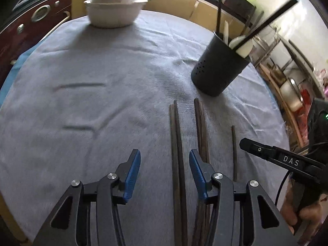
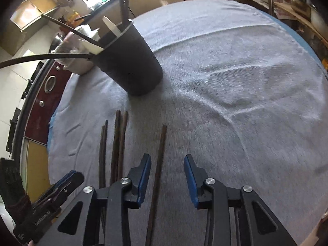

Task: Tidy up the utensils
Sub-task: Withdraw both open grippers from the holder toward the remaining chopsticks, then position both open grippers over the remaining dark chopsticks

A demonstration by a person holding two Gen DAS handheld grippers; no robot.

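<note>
Several dark wooden chopsticks lie side by side on the grey cloth. In the left wrist view a pair (image 1: 177,153) runs between my left gripper's (image 1: 165,174) open jaws, another pair (image 1: 202,131) lies by its right finger, and a single one (image 1: 234,153) lies further right. In the right wrist view the single chopstick (image 2: 158,170) lies between my right gripper's (image 2: 167,178) open jaws, with the pairs (image 2: 117,145) to its left. A black utensil holder (image 1: 219,69) (image 2: 131,65) stands beyond the chopsticks, holding dark chopsticks and white spoons. Both grippers are empty.
A white bowl with a clear lid (image 1: 114,6) stands at the far side of the table. The grey cloth (image 1: 92,82) covers the round table. The right gripper's body (image 1: 283,160) shows at the left view's right edge. A dark red appliance (image 1: 30,24) stands behind.
</note>
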